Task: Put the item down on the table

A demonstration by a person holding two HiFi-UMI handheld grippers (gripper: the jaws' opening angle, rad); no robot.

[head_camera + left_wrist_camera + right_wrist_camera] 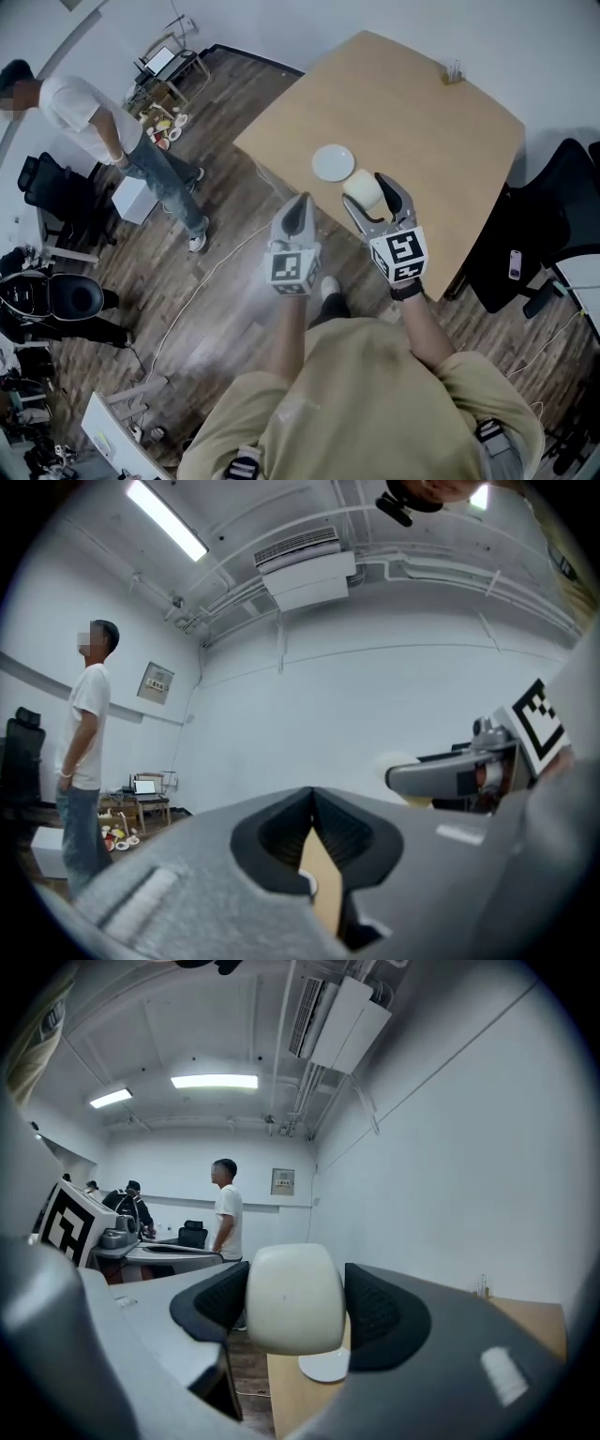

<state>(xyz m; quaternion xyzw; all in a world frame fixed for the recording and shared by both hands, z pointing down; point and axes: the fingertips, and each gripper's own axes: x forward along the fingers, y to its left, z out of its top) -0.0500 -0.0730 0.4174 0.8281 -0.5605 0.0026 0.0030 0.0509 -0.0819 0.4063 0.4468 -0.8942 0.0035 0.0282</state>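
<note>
My right gripper (367,195) is shut on a cream-white cup (363,190), held above the near part of the light wooden table (422,122). Seen from the right gripper view, the cup (292,1297) sits squeezed between the two dark pads (384,1316). A white plate (333,162) lies on the table just beyond the cup; a part of this plate (325,1366) shows below the cup. My left gripper (298,212) is shut and empty, held over the floor beside the table's near corner; its jaws (314,832) meet with nothing between them.
A person in a white shirt (103,131) stands on the wood floor at the left. A small holder (454,73) stands at the table's far edge. A black office chair (539,225) with a phone (514,264) on it is at the right. Cables cross the floor.
</note>
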